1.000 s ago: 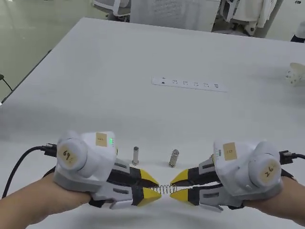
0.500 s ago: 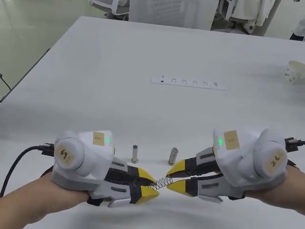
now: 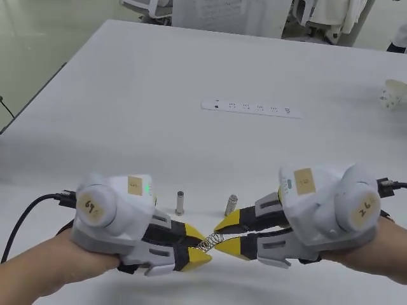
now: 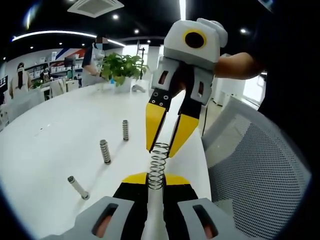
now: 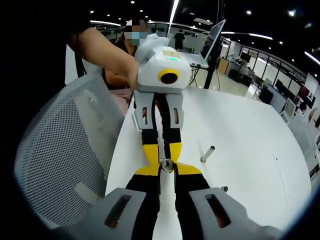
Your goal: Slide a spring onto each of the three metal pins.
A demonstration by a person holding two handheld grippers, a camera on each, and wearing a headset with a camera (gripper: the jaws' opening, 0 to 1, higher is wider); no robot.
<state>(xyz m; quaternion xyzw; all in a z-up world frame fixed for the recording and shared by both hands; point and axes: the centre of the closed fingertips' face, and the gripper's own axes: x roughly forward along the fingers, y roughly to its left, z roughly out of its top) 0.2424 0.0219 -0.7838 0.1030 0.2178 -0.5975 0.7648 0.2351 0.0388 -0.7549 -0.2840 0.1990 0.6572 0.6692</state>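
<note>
A short steel spring (image 3: 210, 241) is stretched between the two grippers just above the white table. My left gripper (image 3: 202, 246) is shut on its near end; in the left gripper view the spring (image 4: 157, 165) rises out of those closed yellow tips. My right gripper (image 3: 218, 236) faces it, its yellow fingers (image 4: 154, 125) pinching the spring's other end. Behind them stand a bare metal pin (image 3: 180, 202) and a pin wearing a spring (image 3: 231, 204). The left gripper view shows the bare pin (image 4: 77, 186) and two pins with springs (image 4: 104, 151), (image 4: 125, 130).
A white power strip (image 3: 251, 108) lies across the table's middle. A small white object (image 3: 393, 95) sits at the far right edge. A grey mesh chair back (image 4: 255, 165) stands beside the table's near edge. Office chairs stand beyond the far end.
My right gripper has moved left and slightly up, closer to the left gripper. The spring between them now looks shorter and tilted. The left gripper has barely moved.
</note>
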